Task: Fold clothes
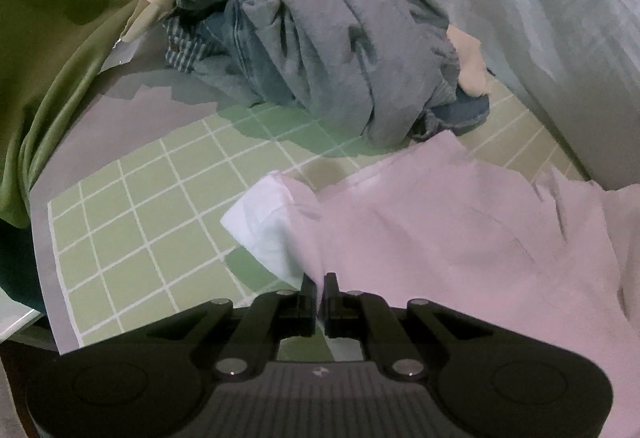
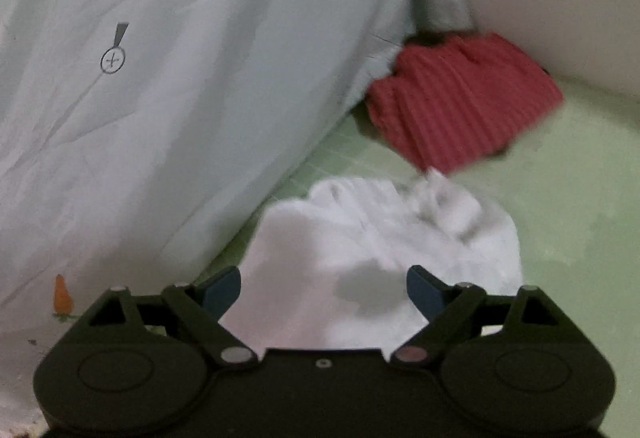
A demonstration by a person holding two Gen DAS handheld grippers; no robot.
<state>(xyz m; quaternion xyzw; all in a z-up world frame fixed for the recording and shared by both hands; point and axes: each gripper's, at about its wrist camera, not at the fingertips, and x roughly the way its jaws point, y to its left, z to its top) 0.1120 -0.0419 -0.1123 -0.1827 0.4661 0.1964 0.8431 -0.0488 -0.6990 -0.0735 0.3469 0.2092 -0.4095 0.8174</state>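
Nearest the left wrist lens, the left gripper (image 1: 320, 284), black, jaws pinched together on the near edge of a pale pink garment (image 1: 460, 238). Pink cloth spread away to the right over a green checked sheet (image 1: 132, 222), a whiter folded corner (image 1: 260, 226) poking out to the left just beyond the fingertips. Farther back, on the same sheet, a heap of unfolded clothes (image 1: 320, 38): grey-blue fabric on top, denim and a striped piece tucked underneath, something peach-coloured showing at the edges. Olive-green fabric (image 1: 60, 38) bunched along the left side, a pale bedcover (image 1: 540, 18) with a small carrot print rising on the right. In the right wrist view, the right gripper (image 2: 324, 288), blue-tipped fingers (image 2: 222, 290) spread wide and clamping nothing, over the same pale garment (image 2: 380, 238), here looking white and rumpled, its cloth lying in the gap between the tips; contact with the fabric not clear. Beyond it a red ribbed garment (image 2: 464, 98), folded, lying near a wall, touching the foot of the pale bedcover (image 2: 180, 78).
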